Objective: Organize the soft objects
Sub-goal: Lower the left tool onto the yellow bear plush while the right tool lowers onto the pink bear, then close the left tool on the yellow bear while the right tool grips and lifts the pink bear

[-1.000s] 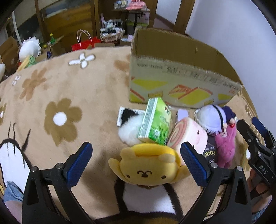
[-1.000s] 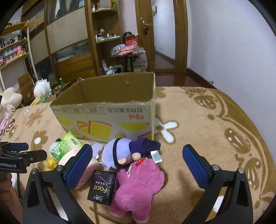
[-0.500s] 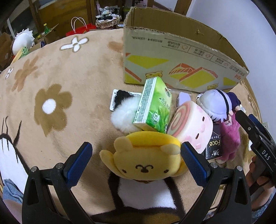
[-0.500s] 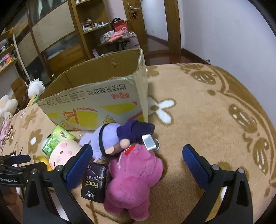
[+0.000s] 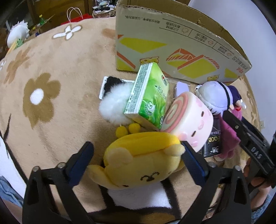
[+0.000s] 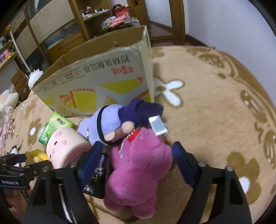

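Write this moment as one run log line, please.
left gripper: open around yellow bear plush | right gripper: open around magenta plush bear | cardboard box: behind

Dim, warm indoor light in two strongly curved fisheye views.

Soft shadows sit close under the toys on the carpet (image 5: 57, 56); no hard glare shows. The cardboard box (image 6: 103, 82) bows near the frame edges, and black corners ring both views. The pink plush (image 6: 138, 168) and nearby gripper fingers look slightly smeared; the far shelves (image 6: 96, 13) are soft.
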`<state>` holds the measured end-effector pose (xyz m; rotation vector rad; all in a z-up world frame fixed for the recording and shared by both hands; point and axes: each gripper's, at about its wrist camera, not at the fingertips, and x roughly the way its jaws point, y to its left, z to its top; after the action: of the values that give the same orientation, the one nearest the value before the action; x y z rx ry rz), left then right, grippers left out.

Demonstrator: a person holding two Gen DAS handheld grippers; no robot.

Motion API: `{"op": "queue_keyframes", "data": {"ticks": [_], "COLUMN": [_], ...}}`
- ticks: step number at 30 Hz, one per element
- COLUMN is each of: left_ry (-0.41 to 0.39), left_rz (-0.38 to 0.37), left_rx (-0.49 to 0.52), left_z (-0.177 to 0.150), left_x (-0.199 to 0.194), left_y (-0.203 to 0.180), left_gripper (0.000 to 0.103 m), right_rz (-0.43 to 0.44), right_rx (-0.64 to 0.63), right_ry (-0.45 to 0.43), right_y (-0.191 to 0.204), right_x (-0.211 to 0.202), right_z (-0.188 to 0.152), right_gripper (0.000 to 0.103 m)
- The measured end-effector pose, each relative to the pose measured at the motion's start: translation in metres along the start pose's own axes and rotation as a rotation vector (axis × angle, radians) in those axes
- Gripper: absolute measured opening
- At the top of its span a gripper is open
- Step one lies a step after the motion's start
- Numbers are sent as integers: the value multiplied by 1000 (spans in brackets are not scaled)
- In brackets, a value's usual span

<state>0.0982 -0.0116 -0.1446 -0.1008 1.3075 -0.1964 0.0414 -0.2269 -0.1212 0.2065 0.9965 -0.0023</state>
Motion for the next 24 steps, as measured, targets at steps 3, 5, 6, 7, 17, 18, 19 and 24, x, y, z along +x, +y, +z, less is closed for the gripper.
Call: {"op": "queue_keyframes", "data": {"ticks": [3, 5, 6, 7, 17, 18, 19, 24], "left_ry": [0, -1, -4, -8, -62, -77, -90, -185], "left_rz": [-19, -28, -28, -27, 5, 12, 13, 11], "left_rx": [-15, -12, -7, 0, 34, 38, 40, 44], "left_z": [2, 3, 3, 2, -3, -4, -10, -17], "left_x": [1, 2, 2, 0, -12, -16, -22, -48], "left_y": [4, 4, 4, 2, -8, -8, -11, -13], "left_gripper": [88, 79, 79, 76, 70, 70, 70, 70], "right_rz": [-4, -7, -10, -12, -9, -9, -2, 8], "right_rx": [-1, 11, 16, 21, 12, 8, 5, -17], "right_ry": [0, 4, 5, 9, -7, -12, -15, -59], "right_y": [0, -2, -2, -3, -3, -2, 0, 7], "right_x": [-1, -1, -2, -3, -12, -14, -17, -31], "right_z": [-1, -1, -1, -2, -2, -2, -3, -4], "right_gripper": [77, 73, 70, 67, 46, 46, 46, 45]}}
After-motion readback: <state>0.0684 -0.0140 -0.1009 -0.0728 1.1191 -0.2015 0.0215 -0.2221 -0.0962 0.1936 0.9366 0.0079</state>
